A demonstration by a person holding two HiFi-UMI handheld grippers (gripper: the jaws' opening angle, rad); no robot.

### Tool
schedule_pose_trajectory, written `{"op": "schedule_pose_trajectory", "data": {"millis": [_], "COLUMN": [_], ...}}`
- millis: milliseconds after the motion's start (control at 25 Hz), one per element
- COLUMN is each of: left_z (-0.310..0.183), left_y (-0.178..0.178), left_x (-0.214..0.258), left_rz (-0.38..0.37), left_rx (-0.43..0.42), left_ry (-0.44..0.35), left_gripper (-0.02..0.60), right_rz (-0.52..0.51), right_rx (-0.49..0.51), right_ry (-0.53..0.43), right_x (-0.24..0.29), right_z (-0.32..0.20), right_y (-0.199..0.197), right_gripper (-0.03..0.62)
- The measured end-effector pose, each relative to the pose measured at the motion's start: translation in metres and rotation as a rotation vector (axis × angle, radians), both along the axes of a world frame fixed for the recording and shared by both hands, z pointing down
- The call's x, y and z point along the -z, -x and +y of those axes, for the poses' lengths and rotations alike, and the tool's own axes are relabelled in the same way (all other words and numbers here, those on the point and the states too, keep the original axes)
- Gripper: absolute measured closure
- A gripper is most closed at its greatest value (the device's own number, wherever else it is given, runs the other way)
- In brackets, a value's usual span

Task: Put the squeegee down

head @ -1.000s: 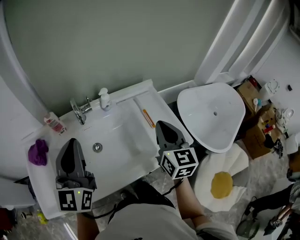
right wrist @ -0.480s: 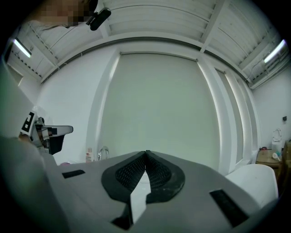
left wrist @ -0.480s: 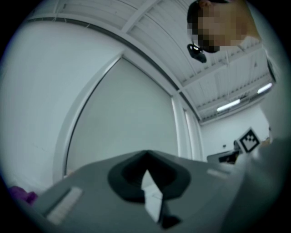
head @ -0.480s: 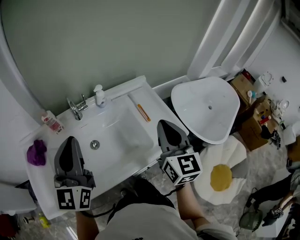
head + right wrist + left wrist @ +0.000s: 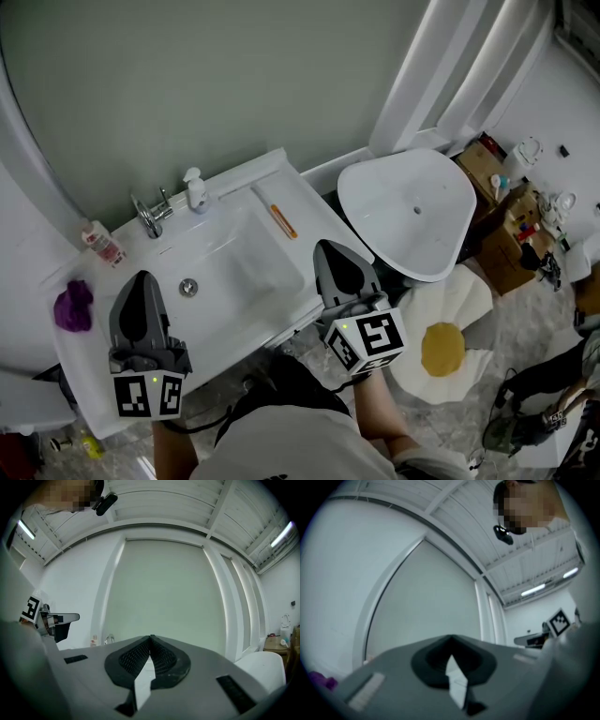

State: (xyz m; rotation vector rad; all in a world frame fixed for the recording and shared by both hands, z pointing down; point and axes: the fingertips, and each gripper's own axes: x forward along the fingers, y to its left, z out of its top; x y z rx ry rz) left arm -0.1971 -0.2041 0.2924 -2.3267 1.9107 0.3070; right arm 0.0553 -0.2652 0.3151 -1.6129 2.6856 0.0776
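Finishing the set-down: both hand-held grippers are empty and the squeegee appears to be already out of hand.

The white washbasin (image 5: 234, 272) fills the middle of the head view. The left hand-held gripper (image 5: 142, 278) hangs over the washbasin's front left corner, and the right hand-held gripper (image 5: 329, 246) is just off its front right corner. Each has its jaws pressed together with nothing between them. On the washbasin's right ledge lies a slim orange bar, which I take to be the squeegee (image 5: 283, 221); it is too small to be sure. If so, the task looks done and only drawing the hands away remains. Compared with a second ago, the right hand-held gripper has pulled back from the washbasin's right ledge, leaving more gap to the orange bar, while the left one has kept its place.
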Motion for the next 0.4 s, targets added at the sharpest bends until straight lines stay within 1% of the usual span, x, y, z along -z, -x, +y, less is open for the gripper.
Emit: {"op": "schedule_pose_trajectory", "data": {"millis": [400], "left_z": [0.0046], "left_y": [0.002], "left_x": [0.0003], "left_rz": [-0.001], "left_rx": [0.004], "left_ry": [-0.002], "left_gripper": [0.577], "right_rz": [0.005], "right_rx": [0.003], "right_ry": [-0.014], "right_x": [0.0039], "right_z": [0.0052], "right_y": [0.0048], "right_gripper": [0.592]}}
